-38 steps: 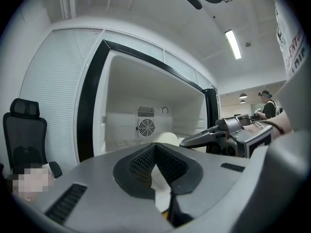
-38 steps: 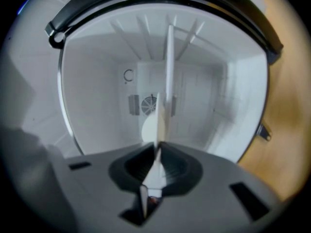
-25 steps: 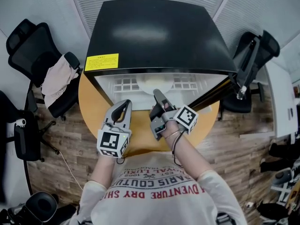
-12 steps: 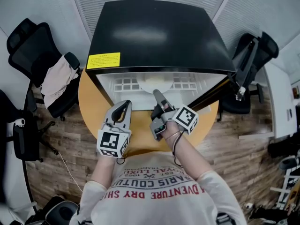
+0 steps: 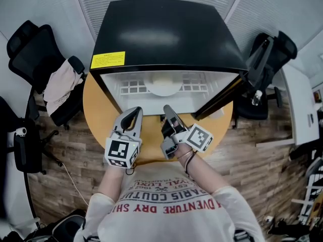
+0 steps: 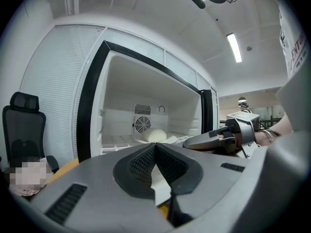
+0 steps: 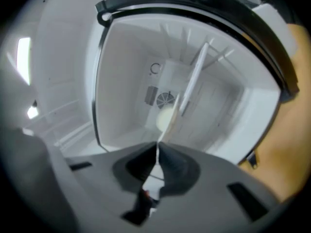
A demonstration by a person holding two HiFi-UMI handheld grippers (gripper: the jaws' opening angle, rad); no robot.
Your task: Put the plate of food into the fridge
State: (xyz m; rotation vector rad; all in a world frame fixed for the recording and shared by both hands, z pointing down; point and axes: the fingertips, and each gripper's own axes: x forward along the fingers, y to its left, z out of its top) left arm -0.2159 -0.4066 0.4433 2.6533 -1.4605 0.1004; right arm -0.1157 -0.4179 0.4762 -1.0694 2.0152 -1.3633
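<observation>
A white plate [image 5: 162,88] with a pale round bun [image 5: 162,81] sits on the wire shelf inside the open black fridge [image 5: 161,34]. The bun [image 6: 156,135] shows deep inside in the left gripper view, and the same bun [image 7: 165,118] in the right gripper view. Both grippers hover over the table just outside the fridge opening, pointing in. My left gripper [image 5: 133,110] [image 6: 155,144] is shut with nothing in it. My right gripper [image 5: 167,108] [image 7: 158,147] has its jaws together and holds nothing; its side [image 6: 214,139] is visible in the left gripper view.
The fridge stands on a round wooden table [image 5: 98,115], with its door [image 5: 222,102] swung open to the right. A black office chair [image 5: 35,54] with a cloth [image 5: 60,82] draped over it stands at the left, another chair [image 5: 267,59] at the right.
My right gripper has drawn back a little from the fridge opening toward the person. The left gripper has stayed where it was. The plate remains on the shelf.
</observation>
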